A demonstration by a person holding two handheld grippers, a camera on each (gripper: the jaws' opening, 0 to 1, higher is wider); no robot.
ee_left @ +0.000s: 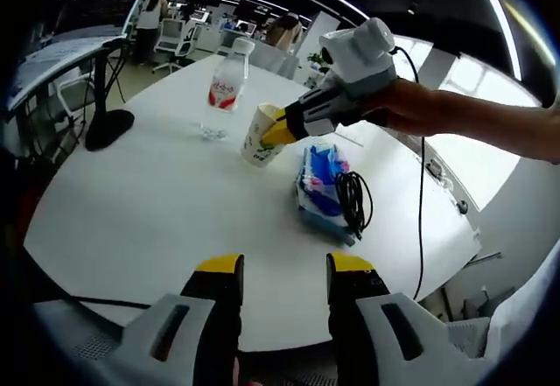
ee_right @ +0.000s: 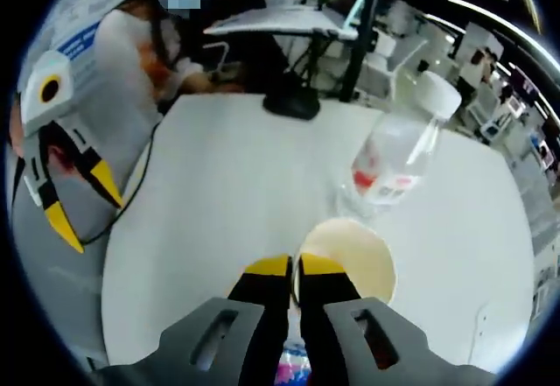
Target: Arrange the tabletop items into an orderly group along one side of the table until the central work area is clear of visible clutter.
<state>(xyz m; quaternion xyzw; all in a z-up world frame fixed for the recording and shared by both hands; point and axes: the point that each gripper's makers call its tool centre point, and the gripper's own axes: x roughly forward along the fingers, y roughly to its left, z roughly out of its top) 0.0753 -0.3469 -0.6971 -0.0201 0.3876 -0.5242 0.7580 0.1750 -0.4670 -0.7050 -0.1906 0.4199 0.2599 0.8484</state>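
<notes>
One paper cup (ee_left: 260,134), pinched at its rim by the right gripper (ee_left: 278,130), needs upright carrying toward the bottle (ee_left: 226,87) at eleven o'clock; left gripper (ee_left: 284,268) gapes empty.

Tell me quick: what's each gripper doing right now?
Left gripper: open, holding nothing, hovering over the table.
Right gripper: shut on the paper cup's rim, beside the water bottle.

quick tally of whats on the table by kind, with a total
plastic water bottle: 1
paper cup, pinched at the rim by the right gripper: 1
blue tissue pack: 1
coiled black cable, lying on the tissue pack: 1
black monitor stand: 1
total: 5
</notes>
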